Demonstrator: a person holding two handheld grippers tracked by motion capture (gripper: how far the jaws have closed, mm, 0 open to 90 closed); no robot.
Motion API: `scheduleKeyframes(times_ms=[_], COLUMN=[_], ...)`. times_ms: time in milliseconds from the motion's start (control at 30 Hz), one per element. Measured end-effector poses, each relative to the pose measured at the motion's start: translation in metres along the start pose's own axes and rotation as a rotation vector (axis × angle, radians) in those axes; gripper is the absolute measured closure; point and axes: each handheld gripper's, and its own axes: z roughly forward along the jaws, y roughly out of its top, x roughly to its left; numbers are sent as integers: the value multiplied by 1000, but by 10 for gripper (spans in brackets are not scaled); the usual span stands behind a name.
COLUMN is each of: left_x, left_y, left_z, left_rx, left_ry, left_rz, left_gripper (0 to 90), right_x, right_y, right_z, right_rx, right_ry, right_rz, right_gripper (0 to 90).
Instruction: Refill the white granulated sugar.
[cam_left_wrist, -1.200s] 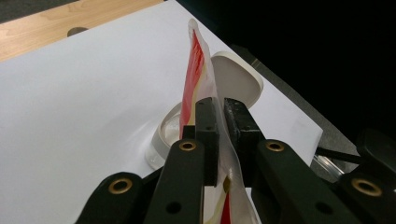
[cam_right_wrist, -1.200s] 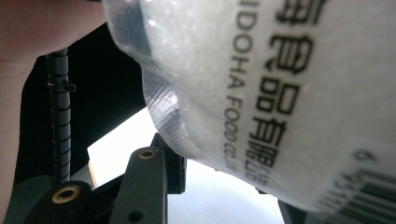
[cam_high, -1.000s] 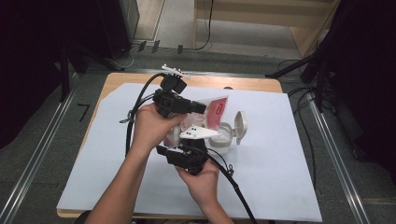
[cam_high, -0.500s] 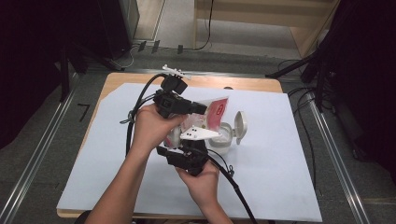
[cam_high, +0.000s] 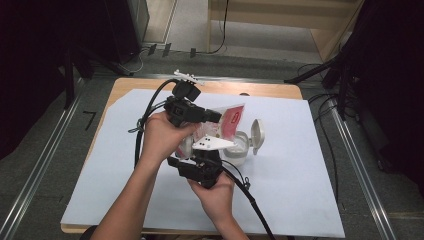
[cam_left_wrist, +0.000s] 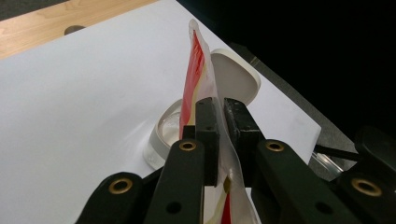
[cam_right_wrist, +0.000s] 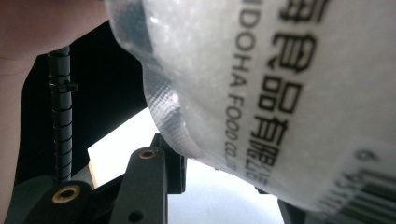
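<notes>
A red-and-clear plastic pouch (cam_high: 233, 120) of white grains hangs tilted above a small round white container (cam_high: 242, 148) whose flip lid (cam_high: 257, 133) stands open. My left gripper (cam_high: 218, 117) is shut on the pouch's upper edge; in the left gripper view its jaws (cam_left_wrist: 220, 109) pinch the pouch (cam_left_wrist: 196, 60) flat, with the container (cam_left_wrist: 163, 135) just beyond. My right gripper (cam_high: 200, 152) comes in from the near side, under its grey plate. In the right gripper view the printed pouch (cam_right_wrist: 261, 84) bulges between the jaws of my right gripper (cam_right_wrist: 224, 179), held at its lower end.
A large white sheet (cam_high: 300, 190) covers the wooden table (cam_high: 260, 89). Black cables trail from both grippers across the sheet's near side. Dark curtains and floor cables surround the table.
</notes>
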Motion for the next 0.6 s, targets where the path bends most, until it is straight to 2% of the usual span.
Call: scheduleKeyframes(times_ms=[333, 600], left_x=[2, -1], left_y=[0, 0], left_z=[0, 0], left_rx=[-11, -4], left_ry=[-6, -2], left_rz=[-13, -11], left_gripper=[857, 858], right_x=[1, 2], right_y=[0, -1], right_z=[3, 3], right_rx=[-10, -25], right_ry=[-14, -17], right_rz=[1, 4], right_gripper=[640, 640])
